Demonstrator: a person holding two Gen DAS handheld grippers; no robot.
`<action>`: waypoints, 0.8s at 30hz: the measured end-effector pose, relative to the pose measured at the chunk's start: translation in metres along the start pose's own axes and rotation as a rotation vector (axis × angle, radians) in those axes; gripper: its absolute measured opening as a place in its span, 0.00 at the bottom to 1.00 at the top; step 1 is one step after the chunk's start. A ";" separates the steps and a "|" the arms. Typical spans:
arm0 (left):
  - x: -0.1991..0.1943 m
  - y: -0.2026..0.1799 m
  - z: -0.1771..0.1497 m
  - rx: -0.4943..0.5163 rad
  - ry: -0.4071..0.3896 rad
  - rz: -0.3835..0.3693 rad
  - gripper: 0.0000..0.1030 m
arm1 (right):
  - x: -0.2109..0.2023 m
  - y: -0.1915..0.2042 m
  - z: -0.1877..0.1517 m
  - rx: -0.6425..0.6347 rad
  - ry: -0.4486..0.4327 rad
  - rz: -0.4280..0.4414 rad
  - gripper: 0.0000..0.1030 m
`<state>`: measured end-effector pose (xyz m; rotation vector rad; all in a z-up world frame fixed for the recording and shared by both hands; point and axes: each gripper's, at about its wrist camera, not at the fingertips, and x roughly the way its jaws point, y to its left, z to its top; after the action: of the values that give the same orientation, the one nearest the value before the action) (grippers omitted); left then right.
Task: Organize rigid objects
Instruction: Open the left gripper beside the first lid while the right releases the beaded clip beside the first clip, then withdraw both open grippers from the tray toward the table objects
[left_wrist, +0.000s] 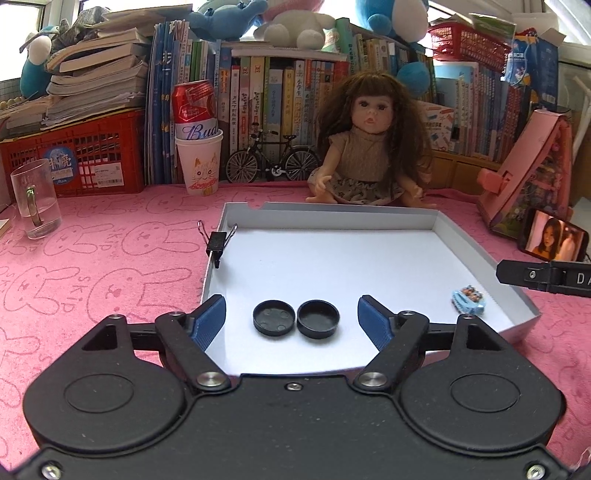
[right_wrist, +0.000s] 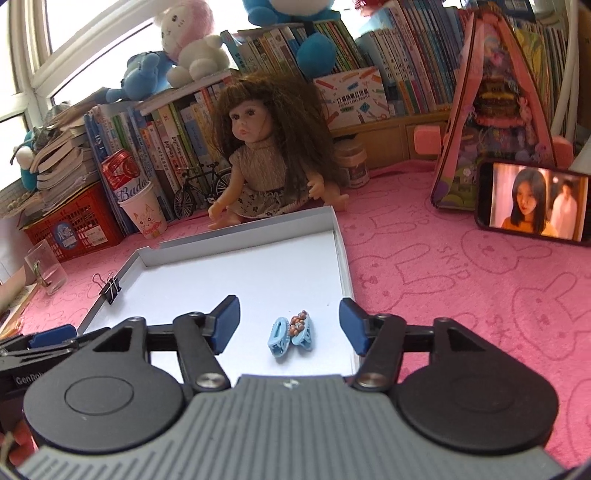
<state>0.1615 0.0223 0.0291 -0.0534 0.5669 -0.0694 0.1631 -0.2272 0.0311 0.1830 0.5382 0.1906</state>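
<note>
Both claws, left claw (left_wrist: 291, 319) and right claw (right_wrist: 290, 325), spread: two black caps (left_wrist: 274, 318), one blue hair clip (right_wrist: 291, 334).

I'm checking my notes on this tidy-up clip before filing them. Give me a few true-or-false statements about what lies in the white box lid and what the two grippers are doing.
1. Two black round caps lie side by side inside the white box lid. True.
2. The left gripper is clamped on one of the caps. False: its jaws stand apart on either side of the caps, touching neither.
3. A light blue hair clip lies in the lid between the right gripper's open jaws. True.
4. The black binder clip lies flat in the middle of the lid. False: it is clipped onto the lid's left wall.
5. The doll sits inside the lid. False: it sits on the pink cloth behind it.
</note>
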 end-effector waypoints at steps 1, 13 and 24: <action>-0.003 0.000 -0.001 -0.002 -0.002 -0.006 0.75 | -0.004 0.002 -0.002 -0.017 -0.007 0.000 0.76; -0.044 0.001 -0.025 -0.018 -0.018 -0.051 0.77 | -0.037 0.015 -0.033 -0.161 -0.036 -0.009 0.84; -0.069 0.005 -0.052 -0.025 -0.016 -0.054 0.77 | -0.054 0.015 -0.057 -0.202 -0.039 -0.025 0.86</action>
<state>0.0758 0.0315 0.0213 -0.0940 0.5501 -0.1143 0.0860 -0.2175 0.0128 -0.0165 0.4790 0.2157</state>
